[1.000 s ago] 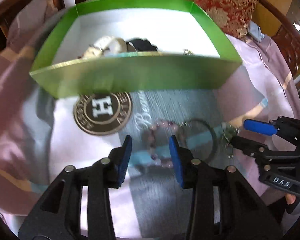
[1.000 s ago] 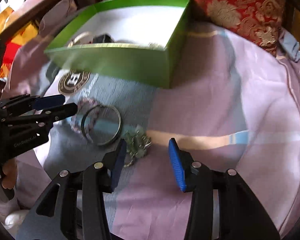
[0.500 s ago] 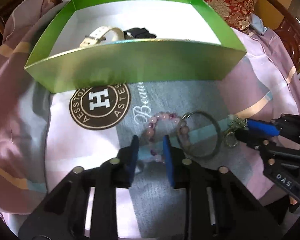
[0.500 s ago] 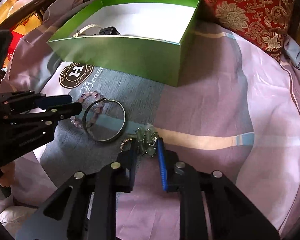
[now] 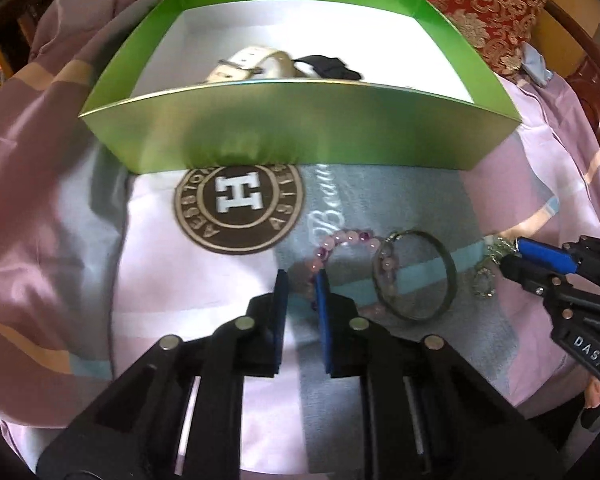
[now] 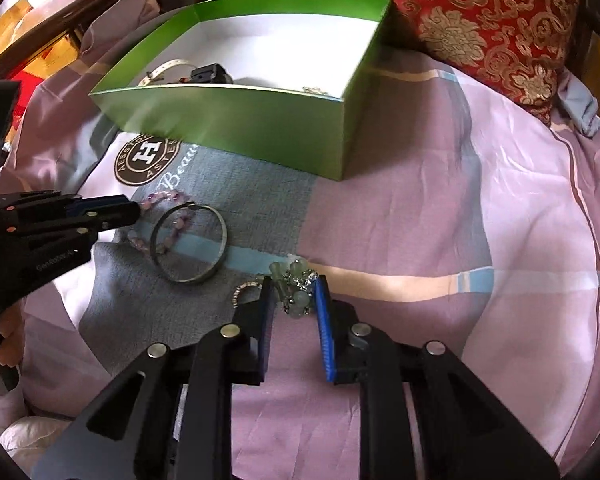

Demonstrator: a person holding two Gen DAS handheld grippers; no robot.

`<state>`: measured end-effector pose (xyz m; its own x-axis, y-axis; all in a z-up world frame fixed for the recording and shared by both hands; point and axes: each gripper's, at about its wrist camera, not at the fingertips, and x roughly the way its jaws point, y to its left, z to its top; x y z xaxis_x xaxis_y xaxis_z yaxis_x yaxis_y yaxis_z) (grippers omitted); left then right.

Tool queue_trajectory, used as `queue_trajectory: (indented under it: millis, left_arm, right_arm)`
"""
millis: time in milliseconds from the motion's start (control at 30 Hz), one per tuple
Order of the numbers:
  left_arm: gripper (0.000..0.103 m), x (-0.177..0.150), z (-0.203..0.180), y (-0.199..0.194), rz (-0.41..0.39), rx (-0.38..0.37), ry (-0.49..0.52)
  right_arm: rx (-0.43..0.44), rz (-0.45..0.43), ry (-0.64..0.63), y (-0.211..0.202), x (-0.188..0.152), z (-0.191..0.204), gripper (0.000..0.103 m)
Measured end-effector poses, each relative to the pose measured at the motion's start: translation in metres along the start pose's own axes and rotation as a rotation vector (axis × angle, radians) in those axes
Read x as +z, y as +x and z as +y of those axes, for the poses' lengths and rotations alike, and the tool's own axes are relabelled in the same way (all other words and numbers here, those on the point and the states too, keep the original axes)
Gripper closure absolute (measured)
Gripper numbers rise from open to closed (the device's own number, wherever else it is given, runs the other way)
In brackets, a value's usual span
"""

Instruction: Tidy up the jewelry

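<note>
Here the left gripper (image 5: 300, 280) had narrowed its jaws to a slim gap about the pink bead bracelet (image 5: 342, 240) on the near cloth, seemingly pinching one strand, though blur left contact uncertain. The right gripper (image 6: 292, 292) stood partly closed around the green bead cluster (image 6: 296, 284), right of the metal bangle (image 6: 190, 244). A clean lift probably needed both grips firm before rising. The far green box (image 6: 260, 136) held a cream strap (image 5: 252, 62) and a black piece (image 5: 326, 66).
</note>
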<state>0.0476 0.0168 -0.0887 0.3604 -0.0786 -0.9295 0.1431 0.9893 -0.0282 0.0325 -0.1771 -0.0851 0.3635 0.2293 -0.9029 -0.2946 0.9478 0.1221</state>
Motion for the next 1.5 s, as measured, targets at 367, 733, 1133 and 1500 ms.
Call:
queue_trajectory:
  millis: [367, 733, 1133, 1500]
  left_arm:
    - [0.089, -0.003, -0.001, -0.020, -0.033, -0.060, 0.020]
    - [0.087, -0.003, -0.039, 0.006, 0.025, -0.103, 0.091]
    - [0.096, 0.004, -0.022, -0.019, -0.040, -0.122, 0.047]
    - [0.096, 0.007, -0.004, -0.039, -0.081, -0.116, 0.018]
  right_arm:
    - [-0.015, -0.015, 0.003, 0.000, 0.001, -0.001, 0.066]
    - [-0.011, 0.004, -0.028, 0.011, -0.001, 0.005, 0.072]
    - [0.010, -0.037, -0.010, -0.007, 0.002, 0.001, 0.085]
    - [0.026, -0.070, 0.032, -0.024, 0.001, -0.005, 0.084]
